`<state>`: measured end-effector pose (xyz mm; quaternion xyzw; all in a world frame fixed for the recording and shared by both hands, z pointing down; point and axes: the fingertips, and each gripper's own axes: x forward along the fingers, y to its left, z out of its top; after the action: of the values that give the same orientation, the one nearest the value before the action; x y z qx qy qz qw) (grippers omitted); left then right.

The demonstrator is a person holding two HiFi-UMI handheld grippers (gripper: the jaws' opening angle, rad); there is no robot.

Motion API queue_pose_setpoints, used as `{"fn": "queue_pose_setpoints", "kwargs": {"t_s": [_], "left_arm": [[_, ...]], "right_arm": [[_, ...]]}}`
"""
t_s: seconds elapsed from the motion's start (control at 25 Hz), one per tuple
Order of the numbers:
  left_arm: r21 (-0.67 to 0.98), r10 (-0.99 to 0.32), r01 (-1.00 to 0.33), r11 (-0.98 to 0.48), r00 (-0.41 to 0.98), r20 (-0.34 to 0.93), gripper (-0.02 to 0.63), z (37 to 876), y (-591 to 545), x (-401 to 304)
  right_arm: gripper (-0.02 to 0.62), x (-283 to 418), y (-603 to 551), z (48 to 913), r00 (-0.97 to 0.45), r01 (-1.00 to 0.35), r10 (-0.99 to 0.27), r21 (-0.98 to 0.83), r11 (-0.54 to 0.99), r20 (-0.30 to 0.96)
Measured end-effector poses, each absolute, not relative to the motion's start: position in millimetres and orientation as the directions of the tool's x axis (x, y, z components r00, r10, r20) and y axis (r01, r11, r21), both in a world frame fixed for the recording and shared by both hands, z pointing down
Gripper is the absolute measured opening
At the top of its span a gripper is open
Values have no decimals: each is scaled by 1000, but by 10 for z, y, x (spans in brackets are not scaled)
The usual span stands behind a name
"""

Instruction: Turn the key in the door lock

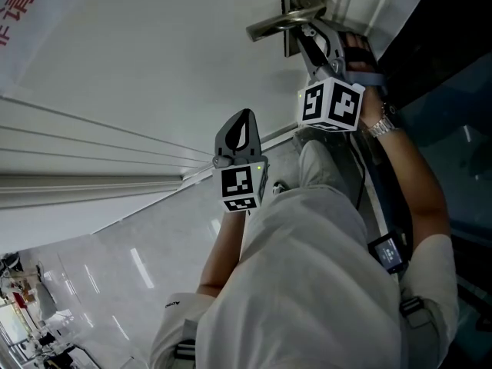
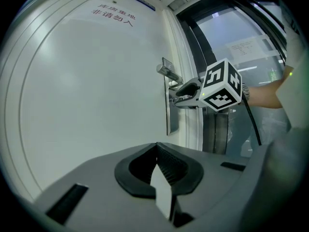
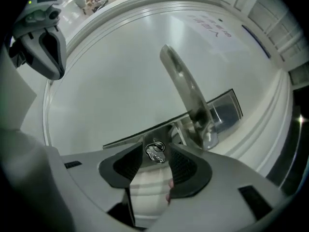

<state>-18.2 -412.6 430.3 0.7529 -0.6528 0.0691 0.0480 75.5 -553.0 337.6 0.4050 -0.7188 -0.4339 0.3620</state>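
Note:
A small silver key point(image 3: 155, 150) sits in the lock of the white door point(image 1: 154, 60), just under the metal lever handle point(image 3: 186, 88). My right gripper point(image 3: 157, 155) is at the lock with its jaws standing apart on either side of the key, pads not pressing it. In the head view the right gripper point(image 1: 307, 35) reaches up to the lock plate below the lever handle point(image 1: 284, 23). My left gripper point(image 1: 244, 115) hangs lower and left, off the door, shut on nothing. In its own view the left gripper point(image 2: 156, 148) is shut and the right gripper point(image 2: 179, 92) shows at the lock plate point(image 2: 170, 115).
The door frame point(image 2: 186, 47) and a dark glass panel point(image 2: 241, 37) stand right of the lock. Red lettering point(image 1: 19, 6) marks the door's upper left. A glossy tiled floor point(image 1: 115, 267) lies below. The person's light trousers point(image 1: 307, 267) fill the lower middle.

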Motion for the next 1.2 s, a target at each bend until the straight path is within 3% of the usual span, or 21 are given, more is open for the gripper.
{"fn": "queue_pose_setpoints", "kwargs": {"t_s": [0.44,0.68,0.72,0.84,1.04,1.2], "left_arm": [[-14,-977,-991,-133,129,170,8,4325,-4094,-247],[-12,-976,-990,-141,137,172,8,4323,-4077,-246],[-12,-976,-990,-140,136,171,8,4321,-4073,-251],[-9,-977,-991,-134,130,170,8,4320,-4060,-269],[-6,-977,-992,-122,119,175,8,4340,-4023,-286],[-8,-978,-994,-111,108,176,8,4343,-4004,-304]], "right_arm": [[150,779,-5562,3550,-361,-155,-914,954,257,187],[147,757,-5558,3525,-357,-204,-917,943,262,177],[136,760,-5564,3501,-353,-219,-921,942,254,166],[15,787,-5596,3389,-334,-307,-932,918,251,143],[14,802,-5604,3340,-355,-522,-914,769,368,197],[11,828,-5607,3303,-389,-714,-900,552,430,197]]}}
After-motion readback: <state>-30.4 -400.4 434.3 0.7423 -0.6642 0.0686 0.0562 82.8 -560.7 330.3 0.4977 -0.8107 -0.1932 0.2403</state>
